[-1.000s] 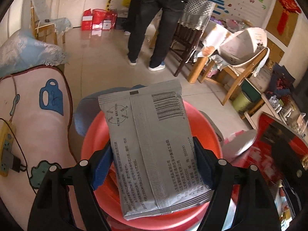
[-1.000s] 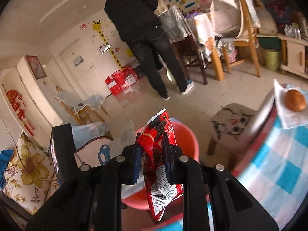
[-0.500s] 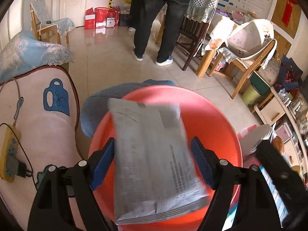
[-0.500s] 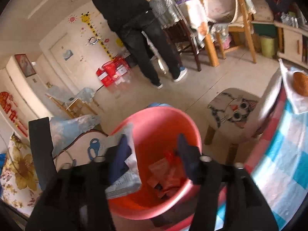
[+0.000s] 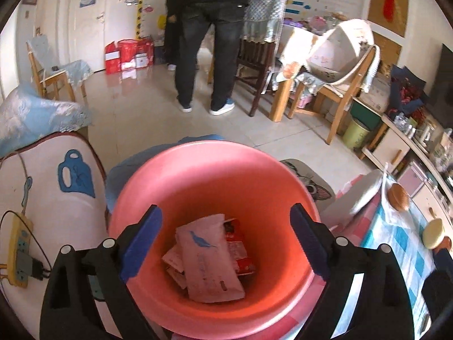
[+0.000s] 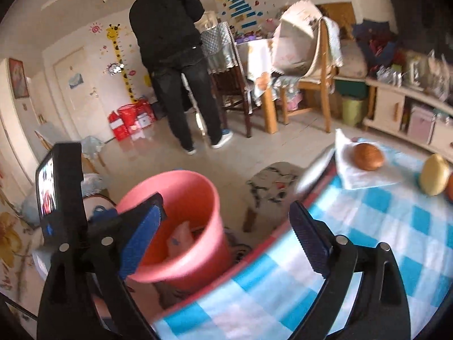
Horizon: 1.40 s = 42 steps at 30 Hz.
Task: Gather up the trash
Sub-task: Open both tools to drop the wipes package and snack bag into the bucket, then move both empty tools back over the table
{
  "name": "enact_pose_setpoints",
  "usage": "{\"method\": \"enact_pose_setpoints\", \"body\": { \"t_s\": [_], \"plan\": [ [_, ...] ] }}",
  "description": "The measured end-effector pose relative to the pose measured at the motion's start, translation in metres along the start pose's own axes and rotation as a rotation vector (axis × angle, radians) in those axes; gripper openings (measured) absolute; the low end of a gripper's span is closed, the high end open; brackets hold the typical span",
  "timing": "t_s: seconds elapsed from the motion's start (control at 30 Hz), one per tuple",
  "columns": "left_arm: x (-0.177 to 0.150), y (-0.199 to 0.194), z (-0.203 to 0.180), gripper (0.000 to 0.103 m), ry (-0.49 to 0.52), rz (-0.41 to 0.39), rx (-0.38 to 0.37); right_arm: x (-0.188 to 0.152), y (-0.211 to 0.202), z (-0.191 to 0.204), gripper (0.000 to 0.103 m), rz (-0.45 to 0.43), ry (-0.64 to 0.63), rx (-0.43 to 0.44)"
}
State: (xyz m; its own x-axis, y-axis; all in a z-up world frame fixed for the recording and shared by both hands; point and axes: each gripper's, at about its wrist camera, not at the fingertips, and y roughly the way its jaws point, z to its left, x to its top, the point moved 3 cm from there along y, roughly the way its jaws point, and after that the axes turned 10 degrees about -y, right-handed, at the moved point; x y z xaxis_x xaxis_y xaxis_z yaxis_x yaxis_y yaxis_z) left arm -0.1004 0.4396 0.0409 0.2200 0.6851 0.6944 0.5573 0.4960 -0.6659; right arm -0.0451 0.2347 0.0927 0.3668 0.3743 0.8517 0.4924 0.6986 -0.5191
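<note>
Both grippers, left gripper (image 5: pixel 223 243) and right gripper (image 6: pixel 223 235), have just opened wide and hold nothing. Below the left one, the white packet (image 5: pixel 209 257) now lies inside the pink bucket (image 5: pixel 215 170); that trash is collected.

Red snack wrapper (image 5: pixel 239 250) — largely covered by the pale flat packet (image 5: pixel 208 257) between the pads. Round pink plastic bin (image 6: pixel 181 226) — motion-blurred, contents indistinct.
</note>
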Motion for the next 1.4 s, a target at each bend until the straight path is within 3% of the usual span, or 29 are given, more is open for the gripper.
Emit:
{"method": "enact_pose_setpoints", "body": {
  "t_s": [0.3,0.47,0.73,1.0,1.4],
  "plan": [
    [-0.023,-0.015,-0.037,0.091,0.103,-0.056,-0.099,-0.026,-0.044,-0.031,0.095,-0.001,-0.038,-0.155],
    [-0.039,-0.021,-0.056,0.091,0.142,-0.045,-0.171,-0.044,-0.072,-0.041,0.095,-0.003,-0.076,-0.204],
    [-0.076,-0.046,-0.104,0.091,0.293,-0.036,-0.297,-0.076,-0.112,-0.047,0.099,0.006,-0.175,-0.325],
    [-0.114,-0.082,-0.145,0.091,0.429,-0.035,-0.374,-0.104,-0.149,-0.082,0.099,0.039,-0.051,-0.366],
    [-0.171,-0.117,-0.177,0.091,0.540,0.037,-0.495,-0.149,-0.208,-0.141,0.099,0.071,0.074,-0.414]
  ]
}}
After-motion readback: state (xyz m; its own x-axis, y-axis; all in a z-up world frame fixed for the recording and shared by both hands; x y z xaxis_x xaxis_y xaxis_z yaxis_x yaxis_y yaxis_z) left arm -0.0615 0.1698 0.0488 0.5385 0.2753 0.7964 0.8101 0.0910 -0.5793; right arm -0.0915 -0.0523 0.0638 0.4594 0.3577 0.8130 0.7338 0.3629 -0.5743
